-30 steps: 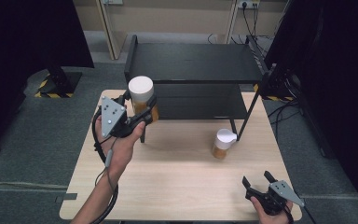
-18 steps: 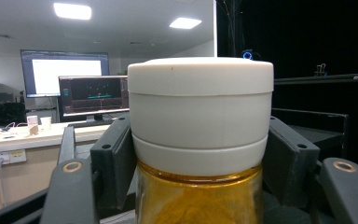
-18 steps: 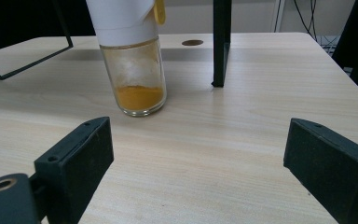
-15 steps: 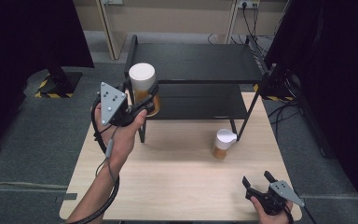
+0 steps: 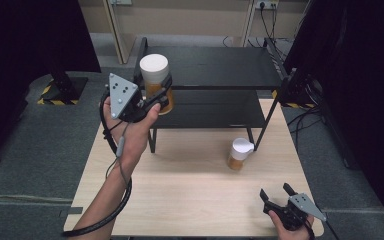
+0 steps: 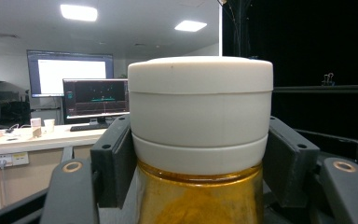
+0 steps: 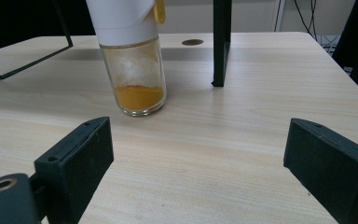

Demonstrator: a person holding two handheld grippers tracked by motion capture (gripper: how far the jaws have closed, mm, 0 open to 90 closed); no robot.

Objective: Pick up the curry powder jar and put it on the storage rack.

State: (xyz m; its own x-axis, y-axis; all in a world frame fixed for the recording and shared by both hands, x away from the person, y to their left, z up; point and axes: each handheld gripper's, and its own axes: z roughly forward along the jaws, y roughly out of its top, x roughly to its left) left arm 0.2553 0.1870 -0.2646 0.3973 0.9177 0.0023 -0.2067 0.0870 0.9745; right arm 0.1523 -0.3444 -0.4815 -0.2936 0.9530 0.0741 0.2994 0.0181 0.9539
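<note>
The left gripper (image 5: 162, 95) is clamped on a spice jar (image 5: 156, 80) with a white lid, holding it upright in the air above the left end of the black shelf (image 5: 220, 67), at the far side of the worktop (image 5: 180, 195). The right gripper (image 5: 276, 194) rests at the near right corner, jaws spread wide and empty. A second jar (image 5: 239, 154) stands near the shelf's right leg.

Grey carpet floor (image 5: 40, 150), ceiling lights (image 6: 79, 12), desk with monitors (image 6: 95, 98).
</note>
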